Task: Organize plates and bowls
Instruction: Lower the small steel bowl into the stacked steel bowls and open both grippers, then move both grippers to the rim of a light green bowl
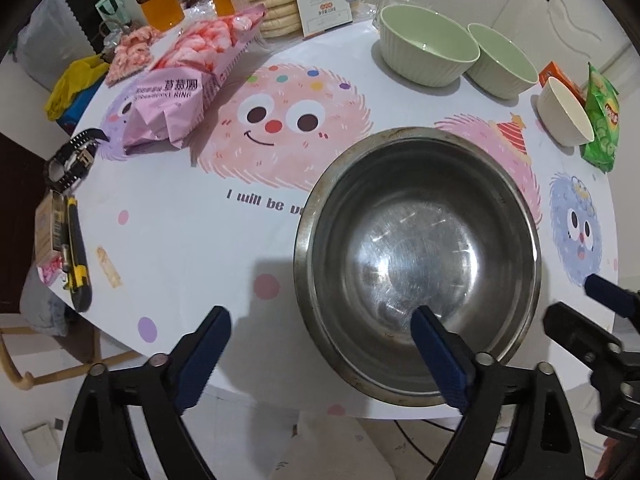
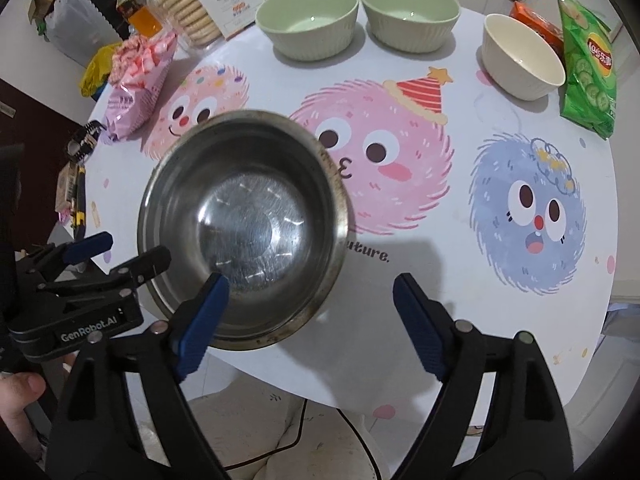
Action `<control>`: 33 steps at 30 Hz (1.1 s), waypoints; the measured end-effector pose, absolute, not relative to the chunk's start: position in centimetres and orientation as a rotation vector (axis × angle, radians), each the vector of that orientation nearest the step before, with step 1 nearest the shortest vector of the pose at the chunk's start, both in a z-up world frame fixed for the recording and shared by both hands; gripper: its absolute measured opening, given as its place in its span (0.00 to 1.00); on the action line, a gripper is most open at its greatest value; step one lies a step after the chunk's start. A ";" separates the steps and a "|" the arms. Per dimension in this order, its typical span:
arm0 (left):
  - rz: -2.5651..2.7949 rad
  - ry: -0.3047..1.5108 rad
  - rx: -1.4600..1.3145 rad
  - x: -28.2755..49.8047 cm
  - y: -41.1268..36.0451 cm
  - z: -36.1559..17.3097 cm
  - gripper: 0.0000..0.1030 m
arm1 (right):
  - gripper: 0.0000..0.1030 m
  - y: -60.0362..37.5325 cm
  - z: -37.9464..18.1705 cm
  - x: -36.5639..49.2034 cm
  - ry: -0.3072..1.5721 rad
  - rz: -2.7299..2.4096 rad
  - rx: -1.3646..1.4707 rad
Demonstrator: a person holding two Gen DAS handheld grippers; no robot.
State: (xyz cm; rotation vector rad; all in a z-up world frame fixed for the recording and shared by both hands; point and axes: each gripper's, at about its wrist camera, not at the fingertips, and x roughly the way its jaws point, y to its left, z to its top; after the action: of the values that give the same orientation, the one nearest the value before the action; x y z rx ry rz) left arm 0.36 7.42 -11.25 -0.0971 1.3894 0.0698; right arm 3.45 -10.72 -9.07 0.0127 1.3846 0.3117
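Steel bowl (image 1: pixel 416 264) sits upright, mouth up, on table (image 1: pixel 180 240).

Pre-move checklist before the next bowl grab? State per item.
1. Left hand-held gripper open and empty: ok; one finger hangs inside the steel bowl, the other outside its rim.
2. Right hand-held gripper open and empty: ok; it straddles the rim the same way.
3. Steel bowl upright on the table: ok, though it sits near the near edge.
4. Steel bowl empty: ok.
5. Two green bowls and the cream bowl upright, side by side, not yet nested: ok.
6. Path to the cream bowl: not ok; the green chip bag crowds its far side.
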 end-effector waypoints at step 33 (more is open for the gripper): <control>0.002 1.365 -0.141 13.5 5.0 -8.2 1.00 | 1.00 -15.8 -6.7 14.1 1.350 0.204 0.440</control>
State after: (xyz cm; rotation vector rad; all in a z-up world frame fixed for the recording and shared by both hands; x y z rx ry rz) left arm 13.48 4.97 -8.19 -0.1410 1.3650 0.0015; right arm 14.13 -15.77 -6.66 0.4399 1.3498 0.2036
